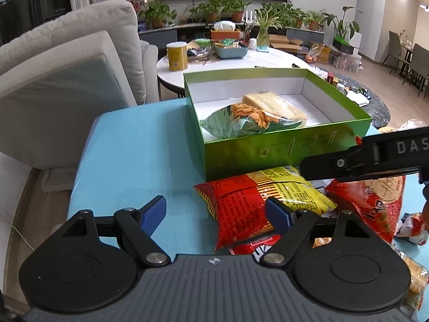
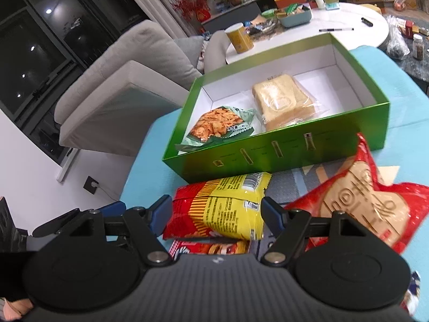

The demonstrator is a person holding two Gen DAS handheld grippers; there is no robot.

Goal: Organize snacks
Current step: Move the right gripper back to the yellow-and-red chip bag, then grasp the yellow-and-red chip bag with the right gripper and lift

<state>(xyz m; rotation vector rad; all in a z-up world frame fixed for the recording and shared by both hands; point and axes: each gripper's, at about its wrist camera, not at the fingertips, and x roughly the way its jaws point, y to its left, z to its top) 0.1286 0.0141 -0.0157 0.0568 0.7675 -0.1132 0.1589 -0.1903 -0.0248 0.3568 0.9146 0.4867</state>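
Note:
A red and yellow snack bag [image 1: 249,204] [image 2: 222,209] lies on the blue tabletop [image 1: 134,161] in front of an open green box [image 1: 268,150] [image 2: 268,155]. In the box are a green chip bag [image 1: 241,123] [image 2: 214,126] and wrapped bread [image 1: 276,104] [image 2: 281,99]. My right gripper [image 2: 217,214] is open, its blue pads on either side of the red and yellow bag, just above it. My left gripper [image 1: 217,214] is open too, with only the bag's left end between its fingers. A large red bag [image 1: 370,204] [image 2: 362,204] lies to the right.
Another red packet [image 2: 214,249] lies under the red and yellow bag. More snacks sit at the table's right edge [image 1: 413,225]. A grey sofa [image 1: 67,80] stands to the left. Behind the box, a round white table [image 1: 268,59] carries a yellow can [image 1: 177,55] and a basket [image 1: 230,49].

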